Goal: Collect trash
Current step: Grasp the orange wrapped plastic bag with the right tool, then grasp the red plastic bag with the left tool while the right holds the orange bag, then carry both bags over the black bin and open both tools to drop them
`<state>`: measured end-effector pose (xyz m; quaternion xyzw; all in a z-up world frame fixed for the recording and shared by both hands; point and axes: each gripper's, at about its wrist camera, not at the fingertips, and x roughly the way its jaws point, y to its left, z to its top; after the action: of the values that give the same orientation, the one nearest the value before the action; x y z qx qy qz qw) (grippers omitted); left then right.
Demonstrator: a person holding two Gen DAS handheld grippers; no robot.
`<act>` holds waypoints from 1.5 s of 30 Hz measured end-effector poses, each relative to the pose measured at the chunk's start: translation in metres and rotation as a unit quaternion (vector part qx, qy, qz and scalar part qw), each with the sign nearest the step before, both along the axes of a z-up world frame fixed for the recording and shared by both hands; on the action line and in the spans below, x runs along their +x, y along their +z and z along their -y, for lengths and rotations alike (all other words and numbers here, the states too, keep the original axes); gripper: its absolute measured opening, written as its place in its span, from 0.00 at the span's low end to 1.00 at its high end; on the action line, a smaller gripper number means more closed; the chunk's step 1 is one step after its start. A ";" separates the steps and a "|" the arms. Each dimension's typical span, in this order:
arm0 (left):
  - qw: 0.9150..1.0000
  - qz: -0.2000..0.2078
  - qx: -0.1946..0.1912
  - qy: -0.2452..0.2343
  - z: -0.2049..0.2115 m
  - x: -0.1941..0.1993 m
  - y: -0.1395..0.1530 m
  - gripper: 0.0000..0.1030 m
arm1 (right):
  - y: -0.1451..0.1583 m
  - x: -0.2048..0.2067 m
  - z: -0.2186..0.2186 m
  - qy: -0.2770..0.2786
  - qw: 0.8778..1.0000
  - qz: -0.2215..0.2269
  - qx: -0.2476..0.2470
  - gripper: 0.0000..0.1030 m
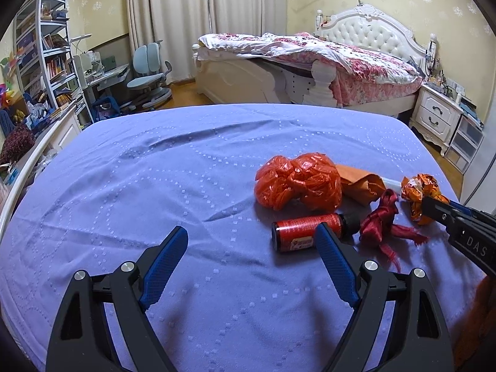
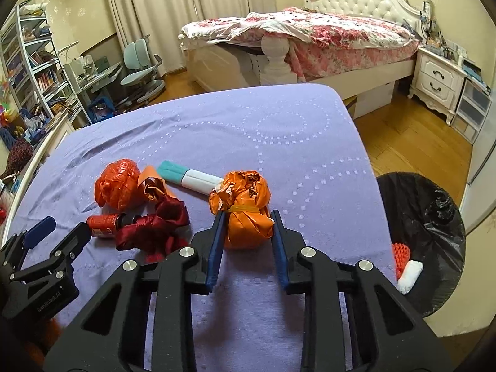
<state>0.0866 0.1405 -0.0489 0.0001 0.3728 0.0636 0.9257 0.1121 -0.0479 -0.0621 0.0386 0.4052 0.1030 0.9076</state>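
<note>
Trash lies on a purple bedspread [image 1: 155, 186]. My right gripper [image 2: 247, 217] is shut on a crumpled orange wrapper [image 2: 243, 207], which also shows in the left wrist view [image 1: 418, 190]. My left gripper [image 1: 252, 232] is open and empty, its right finger just in front of a red bottle [image 1: 305, 231] lying on its side. A red plastic bag [image 1: 297, 184], a dark red ribbon [image 1: 381, 220] and orange paper [image 1: 361, 186] lie beside the bottle. A white and teal tube [image 2: 189, 178] lies behind the wrapper.
A bin with a black liner [image 2: 427, 248] stands off the bed's right edge, holding a red and a white item. A wooden floor [image 2: 403, 136], a white bed [image 1: 310, 62], a nightstand [image 1: 437, 114], a desk chair [image 1: 148, 74] and shelves [image 1: 46, 55] lie beyond.
</note>
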 end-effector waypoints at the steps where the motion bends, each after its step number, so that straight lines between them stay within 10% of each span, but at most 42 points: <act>1: 1.000 0.001 -0.001 0.000 0.001 0.002 0.001 0.81 | 0.001 0.001 0.001 -0.001 1.000 0.000 0.001 0.26; 21: 0.999 -0.024 -0.004 -0.046 0.019 0.048 -0.001 0.82 | 0.008 0.020 0.020 -0.014 1.000 0.003 0.013 0.25; 28: 0.997 -0.029 -0.027 -0.058 0.014 0.042 -0.007 0.53 | 0.002 0.017 0.017 -0.011 1.000 -0.001 0.011 0.25; 45: 0.999 0.025 -0.024 -0.042 0.010 -0.006 0.025 0.50 | 0.019 -0.017 0.036 -0.021 0.999 0.025 0.028 0.25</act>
<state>0.0805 0.1302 -0.0239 -0.0080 0.3509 0.0159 0.9363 0.0953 -0.0839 -0.0431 0.0702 0.3780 0.0959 0.9181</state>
